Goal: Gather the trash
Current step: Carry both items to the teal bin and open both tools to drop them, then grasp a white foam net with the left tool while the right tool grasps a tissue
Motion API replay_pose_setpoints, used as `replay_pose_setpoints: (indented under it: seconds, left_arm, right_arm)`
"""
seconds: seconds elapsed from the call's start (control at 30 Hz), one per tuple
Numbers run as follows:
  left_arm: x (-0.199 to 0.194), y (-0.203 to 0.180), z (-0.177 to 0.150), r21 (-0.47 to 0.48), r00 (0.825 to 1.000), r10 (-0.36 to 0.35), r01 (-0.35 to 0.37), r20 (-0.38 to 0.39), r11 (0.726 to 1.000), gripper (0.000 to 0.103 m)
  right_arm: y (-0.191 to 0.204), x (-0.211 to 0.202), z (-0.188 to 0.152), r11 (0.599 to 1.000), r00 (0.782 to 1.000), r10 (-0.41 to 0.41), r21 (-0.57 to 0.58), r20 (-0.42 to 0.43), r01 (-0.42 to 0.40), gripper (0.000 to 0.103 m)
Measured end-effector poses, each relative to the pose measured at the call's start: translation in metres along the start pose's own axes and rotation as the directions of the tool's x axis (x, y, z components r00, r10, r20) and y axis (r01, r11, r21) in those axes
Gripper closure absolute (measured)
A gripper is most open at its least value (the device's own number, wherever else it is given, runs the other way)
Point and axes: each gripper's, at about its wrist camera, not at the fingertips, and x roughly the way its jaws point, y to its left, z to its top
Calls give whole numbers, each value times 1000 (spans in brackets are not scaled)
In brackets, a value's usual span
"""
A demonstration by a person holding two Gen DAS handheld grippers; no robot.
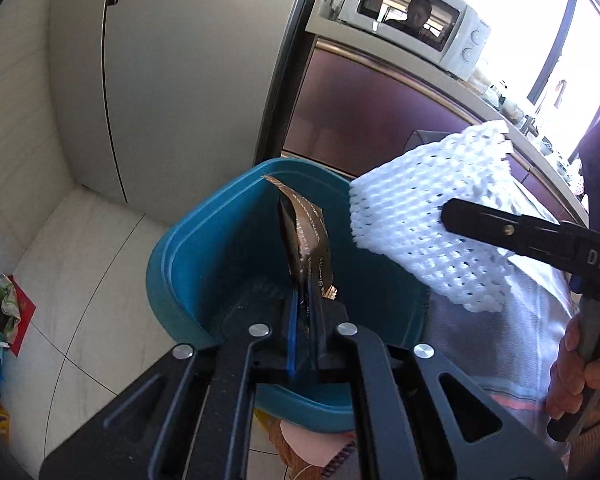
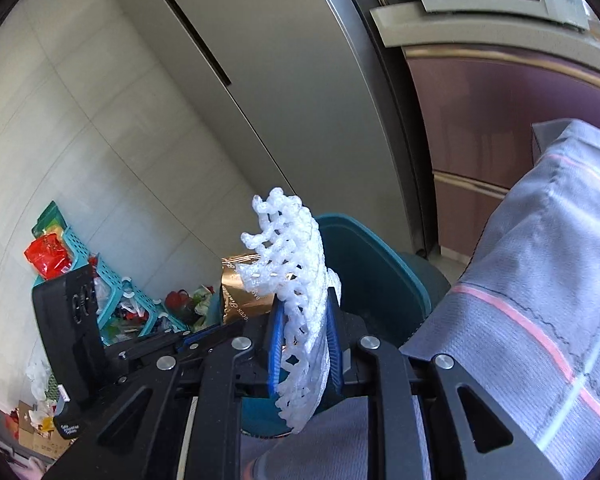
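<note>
Pale floor tiles (image 1: 80, 264) run back to a tall grey refrigerator (image 1: 172, 80), with a white microwave (image 1: 420, 20) up on the cabinet beside it and a heap of bags and baskets in the corner (image 2: 112, 304). Below the two tools sits a teal trash bin (image 1: 204, 248), open-topped and seemingly empty. The left gripper (image 1: 304, 320) is pinched tight on a brown snack wrapper (image 1: 306, 236), which stands up inside the bin's mouth. The right gripper (image 2: 306, 344) is clamped on a white foam fruit net (image 2: 296, 280), held at the bin's rim next to a person's grey-clad leg (image 2: 540, 280), not clearly over the opening. To my eye the risk lies with the net: let go from there, so light and springy a thing could catch the rim or the leg and tumble to the floor. The wrapper may cling to the pads.
</note>
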Motion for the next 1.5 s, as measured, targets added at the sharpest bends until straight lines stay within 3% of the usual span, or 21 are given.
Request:
replay_pose_setpoints:
  seconds: [0.17,0.33,0.43,0.67,0.8,0.97,1.07,1.27,1.4,1.5]
  left_arm:
    - [12,2,-7,-14,1000,21,-21,-21,1000,96]
    - [18,3,-9,-28,999,32,-33,-18,999,85]
    - [15,4,-13,-32,999,40,-40,-12,999,84]
    - [2,-9,-7,-22,999,36,-35,36,999,78]
    - [-17,-25,-9,12,997,0,-1,79,1000,70]
    - [-38,-65,-13,106,989,-107,96,100,990,61]
    - [-47,-94,-21,178,978,-189,171,88,969,56]
    - [-55,-165,-39,314,937,-349,328,13,891,55]
    - [-58,-212,-52,377,903,-427,410,-39,831,51]
    - [-58,-244,-64,408,882,-464,454,-80,792,49]
  right_arm:
    - [-2,16,1,999,999,-32,26,-39,33,74]
    - [-2,21,1,998,998,-44,32,-48,46,67]
    - [-3,19,-1,998,998,-40,38,-40,42,64]
    - [-15,6,-7,998,1000,-25,57,-2,25,63]
    - [-14,-21,-15,999,999,-16,43,42,14,62]
    - [-5,-74,-30,1000,991,-19,-12,132,21,61]
    - [-6,-111,-45,998,980,-48,-40,194,57,59]
    - [-25,-179,-83,988,940,-147,-2,307,155,58]
    - [-47,-226,-113,971,901,-240,70,362,230,58]
    - [-68,-257,-136,942,859,-335,146,386,302,57]
